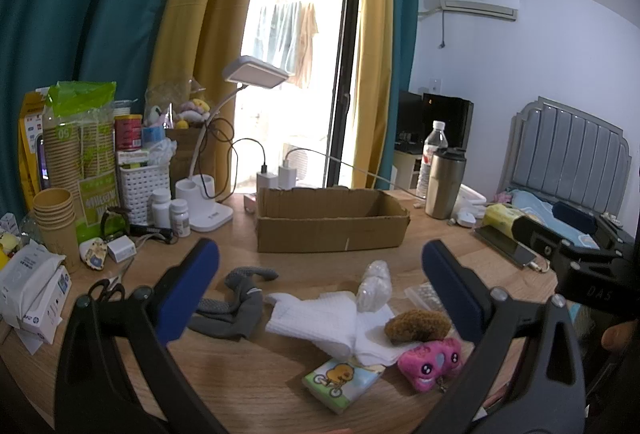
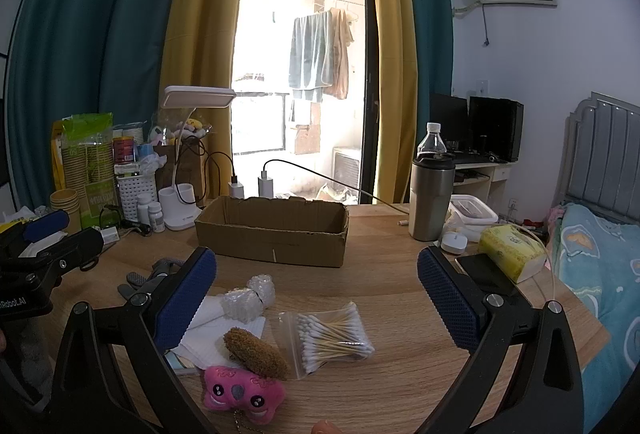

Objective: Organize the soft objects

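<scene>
Only the right cam caught the cotton swab bag [image 2: 330,334]; left gripper [image 1: 320,286] and right gripper [image 2: 317,290] both hung wide open, empty, over the wooden table [image 2: 380,274]; pink plush [image 2: 244,392], brown sponge [image 2: 256,353] lay before the cardboard box [image 2: 272,234].

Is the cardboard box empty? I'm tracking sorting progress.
Yes, the cardboard box shows only bare inner walls in the right wrist view.

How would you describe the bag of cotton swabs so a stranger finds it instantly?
Start at the open cardboard box mid-table and look nearer. On the wood right of the brown furry lump lies a clear zip bag of cotton swabs, the only transparent bag showing white-tipped sticks.
</scene>
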{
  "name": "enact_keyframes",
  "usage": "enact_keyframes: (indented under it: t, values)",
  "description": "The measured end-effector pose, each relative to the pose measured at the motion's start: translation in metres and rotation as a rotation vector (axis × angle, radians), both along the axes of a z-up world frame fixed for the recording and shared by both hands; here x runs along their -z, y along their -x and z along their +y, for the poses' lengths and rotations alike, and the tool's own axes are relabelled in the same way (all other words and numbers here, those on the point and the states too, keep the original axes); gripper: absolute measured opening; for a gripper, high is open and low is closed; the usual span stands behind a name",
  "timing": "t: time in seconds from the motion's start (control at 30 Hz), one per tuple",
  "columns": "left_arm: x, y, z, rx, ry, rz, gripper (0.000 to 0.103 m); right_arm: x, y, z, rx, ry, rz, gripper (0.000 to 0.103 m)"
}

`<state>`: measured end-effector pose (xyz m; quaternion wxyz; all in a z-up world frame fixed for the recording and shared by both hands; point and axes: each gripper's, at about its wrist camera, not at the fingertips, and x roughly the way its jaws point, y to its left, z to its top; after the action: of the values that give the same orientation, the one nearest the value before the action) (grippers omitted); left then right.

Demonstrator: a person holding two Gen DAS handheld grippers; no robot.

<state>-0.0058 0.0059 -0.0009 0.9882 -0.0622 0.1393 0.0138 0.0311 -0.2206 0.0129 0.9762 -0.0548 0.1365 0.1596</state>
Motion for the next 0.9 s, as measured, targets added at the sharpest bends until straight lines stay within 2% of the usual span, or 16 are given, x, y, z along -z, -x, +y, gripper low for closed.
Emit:
enact_keyframes:
  t: [0.5,0.9]
  values:
    - [0.005,-0.001,-0.002,0.001,0.0,0.02,0.102,0.005,0.002,-0.001,0.006,0.001,0.018,0.102]
    - [0.025,-0.036,-0.007,0.023,-0.007,0.125,0.102,0.03,-0.03,-0.003,0.034,-0.004,0.137,0.102]
